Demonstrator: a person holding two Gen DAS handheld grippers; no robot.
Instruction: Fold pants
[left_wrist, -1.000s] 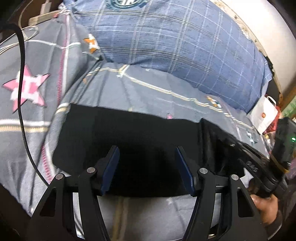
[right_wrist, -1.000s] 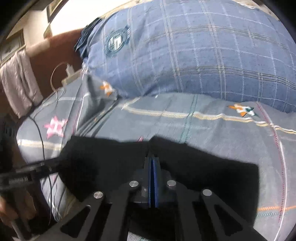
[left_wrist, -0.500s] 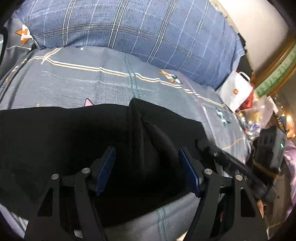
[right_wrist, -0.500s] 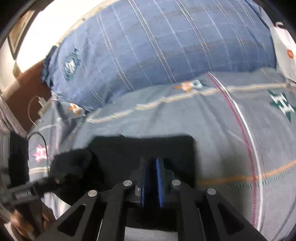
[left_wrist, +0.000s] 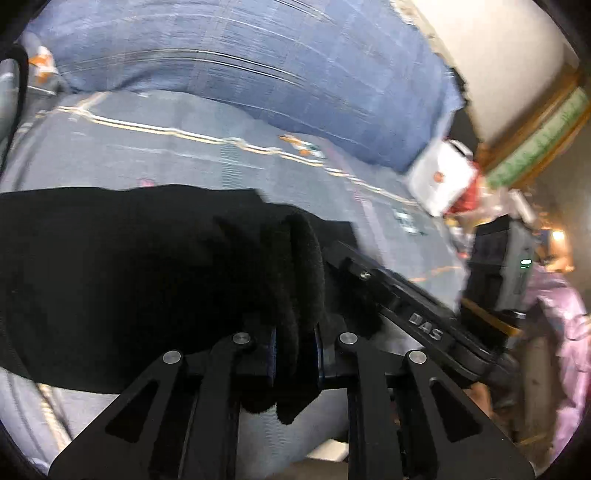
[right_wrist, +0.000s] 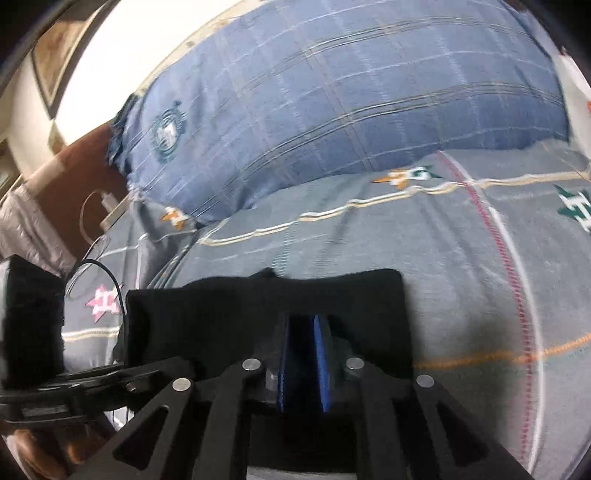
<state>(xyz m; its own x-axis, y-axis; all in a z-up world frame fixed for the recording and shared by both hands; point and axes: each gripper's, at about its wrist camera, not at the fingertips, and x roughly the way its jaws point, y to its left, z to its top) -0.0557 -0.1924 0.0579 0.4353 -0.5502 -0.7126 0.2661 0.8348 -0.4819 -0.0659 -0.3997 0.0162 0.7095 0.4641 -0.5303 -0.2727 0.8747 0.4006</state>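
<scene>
The left gripper (left_wrist: 295, 350) has just clamped a bunched ridge of the black fabric pants (left_wrist: 110, 266); the right gripper (right_wrist: 304, 354) is opening, releasing them, so control of the fold passes left.

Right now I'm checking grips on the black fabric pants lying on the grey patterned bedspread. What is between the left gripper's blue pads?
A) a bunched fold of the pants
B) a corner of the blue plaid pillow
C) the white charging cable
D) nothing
A: in the left wrist view, the left gripper pinches a bunched ridge of the black pants between its blue pads.
</scene>
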